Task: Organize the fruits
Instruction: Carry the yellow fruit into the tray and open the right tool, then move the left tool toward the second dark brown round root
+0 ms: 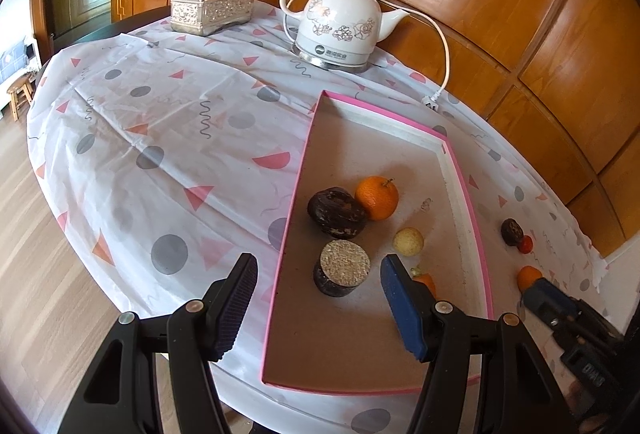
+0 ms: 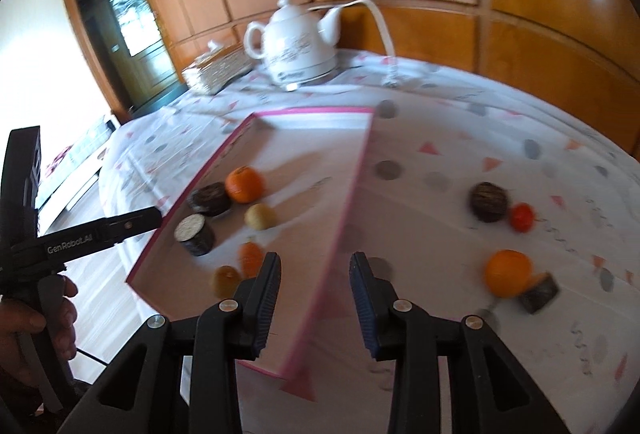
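- Upper left of the left wrist view: a silver embossed tissue box [image 1: 212, 8] stands at the far edge of the worktop [image 1: 168, 138], which is covered by a white cloth with grey dots and pink triangles.
- Top centre: a white floral electric kettle [image 1: 340, 22] on its base, its cord trailing right.
- Lower centre: the left gripper [image 1: 320, 298] is spread wide and holds nothing, hovering over the near end of the pink-rimmed tray [image 1: 298, 170].
- In the tray: a dark cut fruit with a pale face [image 1: 342, 272], a dark round fruit [image 1: 336, 212] touching an orange [image 1: 377, 196], a pale yellow ball-shaped fruit [image 1: 408, 241], and a small orange piece [image 1: 425, 280] partly hidden by the finger.
- Right wrist view, bottom centre: the right gripper [image 2: 316, 298] is also open and empty, straddling the tray's right rim.
- Right, on the cloth outside the tray: a dark fruit [image 2: 489, 201] beside a small red one [image 2: 522, 217]; nearer, an orange [image 2: 508, 272] against a blurred dark piece [image 2: 538, 292], possibly another cut fruit.
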Demonstrator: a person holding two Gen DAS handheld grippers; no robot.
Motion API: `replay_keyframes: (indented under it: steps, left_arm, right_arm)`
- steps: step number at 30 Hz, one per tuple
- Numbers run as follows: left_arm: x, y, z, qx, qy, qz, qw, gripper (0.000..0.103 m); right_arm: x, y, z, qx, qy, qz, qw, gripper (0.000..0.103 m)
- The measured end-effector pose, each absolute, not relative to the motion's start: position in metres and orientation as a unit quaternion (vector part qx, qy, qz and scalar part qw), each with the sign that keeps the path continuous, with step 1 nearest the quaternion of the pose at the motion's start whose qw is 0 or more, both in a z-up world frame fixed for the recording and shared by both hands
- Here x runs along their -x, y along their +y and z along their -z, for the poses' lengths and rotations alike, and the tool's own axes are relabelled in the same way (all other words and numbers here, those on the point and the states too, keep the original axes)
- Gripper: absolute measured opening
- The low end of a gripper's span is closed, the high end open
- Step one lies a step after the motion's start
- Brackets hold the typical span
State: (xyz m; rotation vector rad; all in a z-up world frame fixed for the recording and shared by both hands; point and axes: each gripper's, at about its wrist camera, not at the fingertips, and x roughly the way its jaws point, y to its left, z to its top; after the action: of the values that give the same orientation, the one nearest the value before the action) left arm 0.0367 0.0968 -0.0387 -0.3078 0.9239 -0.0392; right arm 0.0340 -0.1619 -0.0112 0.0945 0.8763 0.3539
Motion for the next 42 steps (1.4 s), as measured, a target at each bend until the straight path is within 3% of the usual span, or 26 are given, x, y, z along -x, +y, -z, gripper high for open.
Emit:
replay_keyframes:
  steps: [28, 42]
  left_arm:
    - [-0.041, 0.049, 0.031, 0.1, 0.45, 0.06, 0.885, 0.065]
    - [-0.051, 0.006, 0.029, 0.064, 0.457, 0.102, 0.881, 0.065]
  right_arm:
    - [0.015, -0.34, 0.047, -0.133, 0.423, 0.102, 0.891, 0.036]
    - [0.054, -0.437, 0.081, -0.207, 0.423, 0.27, 0.84, 0.036]
